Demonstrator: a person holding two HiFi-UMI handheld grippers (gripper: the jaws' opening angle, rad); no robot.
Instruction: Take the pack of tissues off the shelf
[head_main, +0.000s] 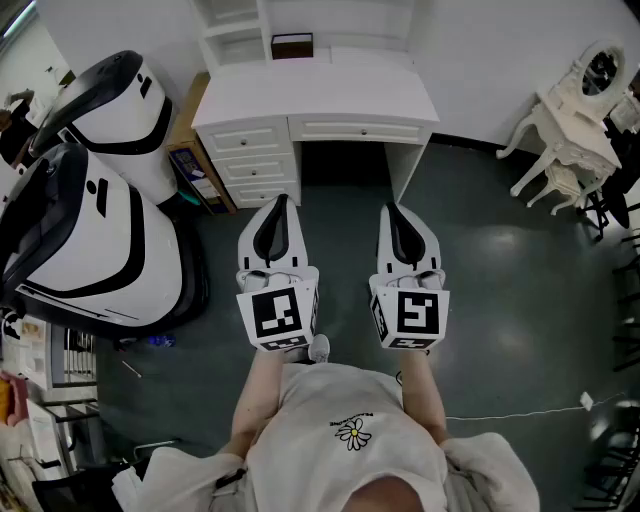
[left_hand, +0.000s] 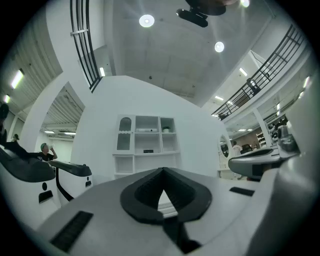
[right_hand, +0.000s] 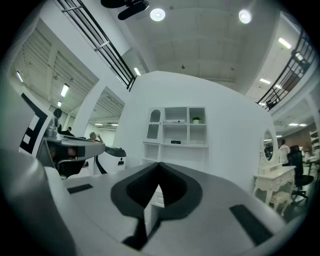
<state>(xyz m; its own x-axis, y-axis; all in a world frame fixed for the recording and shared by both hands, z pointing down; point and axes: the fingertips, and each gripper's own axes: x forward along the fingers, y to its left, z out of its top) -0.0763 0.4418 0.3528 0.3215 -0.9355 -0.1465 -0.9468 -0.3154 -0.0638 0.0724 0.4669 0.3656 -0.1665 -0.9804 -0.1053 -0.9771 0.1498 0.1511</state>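
A white desk (head_main: 320, 95) carries a white shelf unit (left_hand: 147, 142) straight ahead of me. On its middle upper shelf lies a long white pack, likely the tissues (left_hand: 144, 130) (right_hand: 175, 121). Lower down a small dark box (head_main: 292, 45) (right_hand: 175, 142) stands on the desk top. My left gripper (head_main: 278, 204) (left_hand: 162, 171) and right gripper (head_main: 390, 210) (right_hand: 159, 165) are held side by side over the floor, well short of the desk, pointing at it. The jaw tips of each one meet, with nothing between them.
Two large white and black machines (head_main: 90, 200) stand at the left, close to the desk's drawers (head_main: 250, 150). A white vanity table with a mirror (head_main: 575, 110) is at the right. A small plant (right_hand: 196, 120) sits on the upper right shelf. A thin cable (head_main: 520, 412) crosses the floor.
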